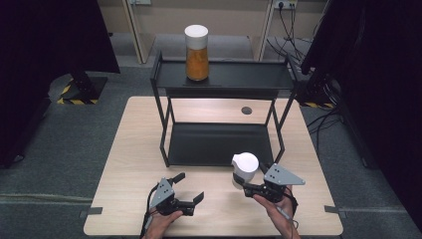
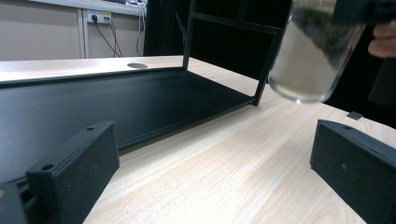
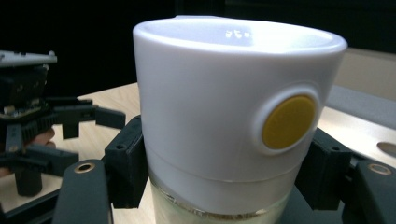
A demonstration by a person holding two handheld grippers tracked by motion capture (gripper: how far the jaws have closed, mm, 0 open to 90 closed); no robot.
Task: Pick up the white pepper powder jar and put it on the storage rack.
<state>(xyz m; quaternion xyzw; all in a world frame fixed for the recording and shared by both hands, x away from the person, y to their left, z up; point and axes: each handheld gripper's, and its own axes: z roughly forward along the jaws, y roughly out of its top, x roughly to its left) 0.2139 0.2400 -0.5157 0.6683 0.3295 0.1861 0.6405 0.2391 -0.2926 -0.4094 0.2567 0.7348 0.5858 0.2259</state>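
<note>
My right tool [image 1: 249,189] is pinching a jar [image 1: 245,168]: clear glass body, pale stuff inside, fat white lid. It sits above the wood-grain bench [image 1: 129,164], just in front of the black metal rack [image 1: 219,144]. The right gripper view shows a round yellow button [image 3: 288,122] on the lid. Left tool [image 1: 191,186] is spread wide, holding nothing.

No text, brand, number or label can be read anywhere — not on the white-lidded jar [image 3: 238,126], not on the jar of orange contents [image 1: 196,52] on the black shelf rack [image 1: 224,74]. The yellow round button [image 3: 288,122] on the lid is blank. The one sign-like marking is the yellow-and-black hazard striping [image 1: 74,101] on a stand base on the floor — wordless.
</note>
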